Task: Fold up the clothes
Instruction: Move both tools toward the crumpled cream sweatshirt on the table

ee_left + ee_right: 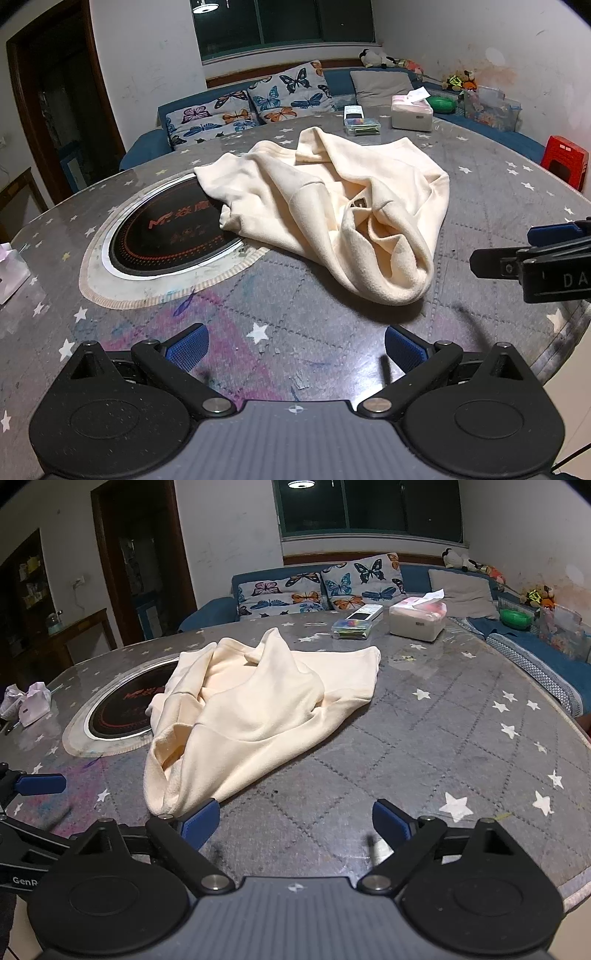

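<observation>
Cream sweatshirt (332, 206) lies crumpled in a loose heap on the round grey star-print tabletop (498, 206), not folded, no flat layers. One edge of it drapes over the black round hotplate (166, 236) set into the tabletop; the rest spreads toward the middle. A rolled cuff or hem end points toward the cameras, thick and fuzzy inside. Small dark patch with a logo shows among the folds in the left wrist view, unreadable. Left gripper (295, 345) sits low over the near tabletop, fingers wide apart, blue pads showing, nothing between them, short of the sweatshirt and not touching it. Right gripper (295, 821) also has fingers spread wide with nothing between them; its left blue pad (201, 821) is right at the near hem of the sweatshirt, contact cannot be told, the cloth is not pinched. In the left wrist view the right gripper pokes in from the right edge, just beside the heap. In the right wrist view the left gripper shows at the left edge, near the same end of the garment. Far side of the tabletop: white tissue box (417, 622) with a tissue sticking up, a remote control (365, 613), a small clear box of coloured bits (351, 627), all well apart from the sweatshirt. Small pink-white pack (35, 703) at the left rim. Behind: blue sofa (147, 144) with butterfly cushions (291, 92), grey pillow, soft toys, dark window, red stool (565, 162) at right.
</observation>
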A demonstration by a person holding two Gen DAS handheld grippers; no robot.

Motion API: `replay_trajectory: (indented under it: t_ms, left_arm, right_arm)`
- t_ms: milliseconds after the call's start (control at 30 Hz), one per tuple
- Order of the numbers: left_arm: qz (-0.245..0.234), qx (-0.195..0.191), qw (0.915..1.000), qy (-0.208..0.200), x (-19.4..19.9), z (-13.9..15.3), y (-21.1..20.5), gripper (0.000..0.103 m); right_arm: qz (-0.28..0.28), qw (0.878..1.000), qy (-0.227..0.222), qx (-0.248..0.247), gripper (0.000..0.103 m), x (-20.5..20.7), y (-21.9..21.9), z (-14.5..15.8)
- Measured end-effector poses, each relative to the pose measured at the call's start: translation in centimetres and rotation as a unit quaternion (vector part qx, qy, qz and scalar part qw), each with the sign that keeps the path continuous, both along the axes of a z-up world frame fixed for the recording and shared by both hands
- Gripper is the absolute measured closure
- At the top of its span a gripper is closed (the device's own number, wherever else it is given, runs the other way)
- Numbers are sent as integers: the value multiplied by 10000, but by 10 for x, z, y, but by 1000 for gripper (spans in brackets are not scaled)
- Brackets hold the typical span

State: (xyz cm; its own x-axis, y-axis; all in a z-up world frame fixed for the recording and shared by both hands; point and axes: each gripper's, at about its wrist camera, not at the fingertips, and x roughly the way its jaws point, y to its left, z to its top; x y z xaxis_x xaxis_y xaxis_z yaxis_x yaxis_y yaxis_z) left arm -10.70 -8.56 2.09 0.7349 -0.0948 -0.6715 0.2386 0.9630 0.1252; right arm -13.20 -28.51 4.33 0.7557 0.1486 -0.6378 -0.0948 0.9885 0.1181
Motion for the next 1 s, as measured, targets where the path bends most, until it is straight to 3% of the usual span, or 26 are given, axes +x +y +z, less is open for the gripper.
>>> replay_trajectory:
  t_ms: [1000]
  left_arm:
    - [47,-67,9999,-94,31,16,8,0]
  right_arm:
    - [381,9993,-56,-21,26,40,6,15]
